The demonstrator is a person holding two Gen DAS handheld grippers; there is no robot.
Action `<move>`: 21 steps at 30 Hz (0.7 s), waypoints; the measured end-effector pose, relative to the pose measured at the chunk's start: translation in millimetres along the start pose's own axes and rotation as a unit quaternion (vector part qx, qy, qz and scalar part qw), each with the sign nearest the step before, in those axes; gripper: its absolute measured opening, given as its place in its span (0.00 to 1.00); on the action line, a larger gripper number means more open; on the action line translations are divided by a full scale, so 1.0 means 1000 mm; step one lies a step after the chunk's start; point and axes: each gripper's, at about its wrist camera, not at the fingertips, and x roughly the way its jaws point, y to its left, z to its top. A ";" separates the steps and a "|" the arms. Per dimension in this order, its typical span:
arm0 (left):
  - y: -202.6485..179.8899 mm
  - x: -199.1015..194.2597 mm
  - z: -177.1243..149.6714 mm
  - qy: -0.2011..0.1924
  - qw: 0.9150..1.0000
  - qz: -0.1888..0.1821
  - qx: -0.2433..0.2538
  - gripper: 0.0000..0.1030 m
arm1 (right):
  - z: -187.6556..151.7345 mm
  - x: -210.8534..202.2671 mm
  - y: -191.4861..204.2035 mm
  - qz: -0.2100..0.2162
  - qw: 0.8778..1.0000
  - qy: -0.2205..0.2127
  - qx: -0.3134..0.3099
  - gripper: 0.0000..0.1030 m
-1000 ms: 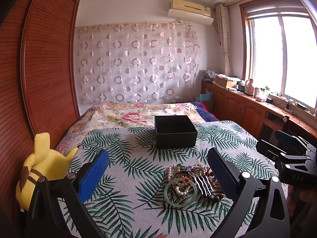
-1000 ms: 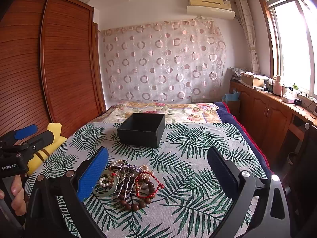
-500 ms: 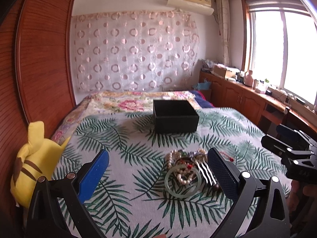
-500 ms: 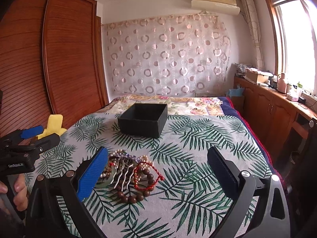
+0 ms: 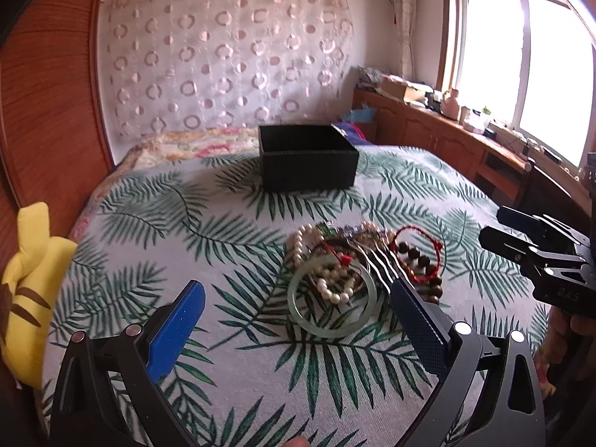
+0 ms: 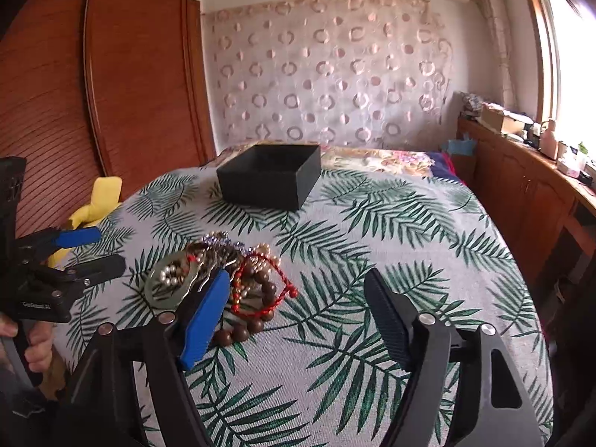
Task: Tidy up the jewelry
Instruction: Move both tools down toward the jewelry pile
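Note:
A tangled pile of jewelry (image 5: 354,260) lies on the leaf-print bedspread: a pale green bangle (image 5: 331,320), pearl strands, a metal hair comb, dark wooden beads and a red cord bracelet (image 6: 275,294). An open black box (image 5: 307,158) stands beyond it, also in the right wrist view (image 6: 270,175). My left gripper (image 5: 298,305) is open and empty, just short of the bangle. My right gripper (image 6: 298,290) is open and empty, its left finger beside the beads. Each gripper shows in the other's view: the left (image 6: 82,257), the right (image 5: 521,238).
A yellow plush toy (image 5: 26,290) lies at the bed's left edge by the wooden wardrobe (image 6: 111,85). Wooden cabinets (image 6: 521,171) with clutter run under the window on the right. A patterned curtain hangs behind the bed.
Both grippers have moved forward and down toward the jewelry pile, which now looks larger and closer. Both stay open and empty.

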 end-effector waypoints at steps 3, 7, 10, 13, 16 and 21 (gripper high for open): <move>-0.003 0.012 -0.003 0.021 1.000 -0.013 0.006 0.93 | -0.004 0.005 0.000 0.007 1.000 0.010 -0.004 0.70; -0.007 0.026 -0.007 0.050 0.998 -0.031 0.013 0.93 | -0.007 0.011 -0.002 0.010 1.000 0.019 -0.005 0.70; -0.008 0.036 -0.008 0.069 0.996 -0.054 0.008 0.92 | -0.009 0.012 -0.004 0.011 1.000 0.022 -0.005 0.70; -0.006 0.048 -0.007 0.089 0.994 -0.070 0.002 0.82 | -0.010 0.012 -0.005 0.011 1.000 0.022 -0.005 0.70; -0.008 0.056 -0.006 0.104 0.992 -0.073 0.006 0.77 | -0.011 0.012 -0.007 0.011 1.000 0.024 -0.005 0.70; -0.014 0.062 -0.006 0.111 0.991 -0.066 0.022 0.71 | -0.013 0.015 -0.008 0.017 0.999 0.029 -0.006 0.70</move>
